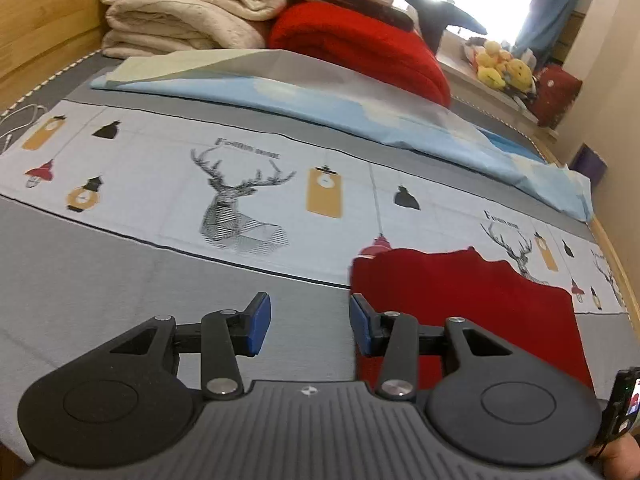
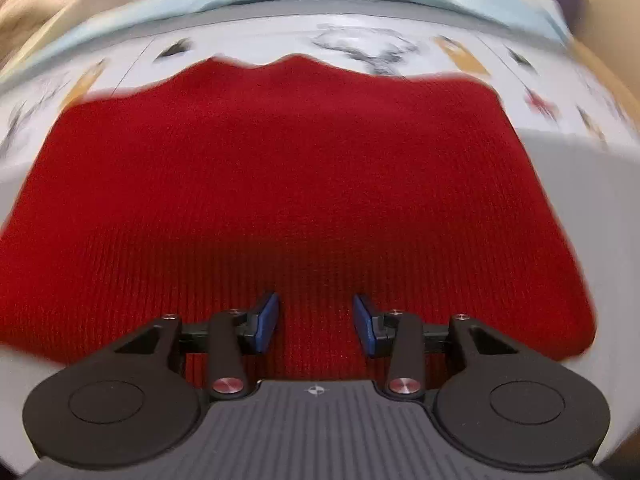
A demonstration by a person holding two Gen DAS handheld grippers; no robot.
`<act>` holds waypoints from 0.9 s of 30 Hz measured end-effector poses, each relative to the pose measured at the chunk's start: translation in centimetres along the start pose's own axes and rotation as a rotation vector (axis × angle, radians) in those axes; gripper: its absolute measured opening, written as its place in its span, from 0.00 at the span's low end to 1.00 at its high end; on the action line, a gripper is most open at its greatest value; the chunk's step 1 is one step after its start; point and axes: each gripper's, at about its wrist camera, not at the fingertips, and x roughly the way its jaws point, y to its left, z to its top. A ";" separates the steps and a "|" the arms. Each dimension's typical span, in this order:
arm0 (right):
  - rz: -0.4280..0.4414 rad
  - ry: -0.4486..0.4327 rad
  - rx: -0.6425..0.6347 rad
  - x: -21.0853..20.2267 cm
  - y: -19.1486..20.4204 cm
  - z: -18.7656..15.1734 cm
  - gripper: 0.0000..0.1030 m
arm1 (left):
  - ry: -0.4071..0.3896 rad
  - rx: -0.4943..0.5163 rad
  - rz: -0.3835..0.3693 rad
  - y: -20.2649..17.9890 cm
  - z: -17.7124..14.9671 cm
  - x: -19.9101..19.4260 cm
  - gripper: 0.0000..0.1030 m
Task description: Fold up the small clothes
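Observation:
A small red knitted garment (image 2: pixel 288 184) lies flat on the bed sheet, folded into a rough rectangle with a wavy far edge. In the left wrist view the red garment (image 1: pixel 472 300) sits at the lower right. My left gripper (image 1: pixel 310 324) hovers over the grey sheet at the garment's left edge, open, with nothing between its blue pads (image 1: pixel 258 324). My right gripper (image 2: pixel 316 324) hangs above the near part of the garment, open, and its blue pads (image 2: pixel 267 322) hold no cloth. The right wrist view is blurred.
The sheet (image 1: pixel 140 184) is grey with a pale band printed with deer heads and lanterns. A light blue folded cloth (image 1: pixel 320 100) lies behind it. Cream blankets (image 1: pixel 180 12) and a red blanket (image 1: pixel 360 52) are stacked at the back. A wooden bed frame (image 1: pixel 40 20) runs along the left.

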 end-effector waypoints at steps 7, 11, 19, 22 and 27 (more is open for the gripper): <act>-0.014 -0.136 -0.040 -2.8 3.7 -1.2 0.42 | -0.046 -0.058 0.043 4.9 0.0 -2.4 0.47; 0.049 -0.213 -0.088 -4.4 7.7 -2.0 0.25 | -0.033 -0.141 0.071 8.5 -0.4 -2.8 0.48; 0.272 -0.252 -0.342 -6.2 17.3 -3.9 0.31 | -0.043 -0.230 0.080 11.6 -0.7 -4.1 0.48; 0.321 -0.247 -0.447 -6.4 19.8 -4.9 0.44 | -0.035 -0.240 0.083 11.8 -0.7 -4.1 0.48; 0.362 -0.170 -0.649 -5.9 23.5 -6.6 0.55 | -0.039 -0.233 0.077 11.2 -0.4 -4.0 0.48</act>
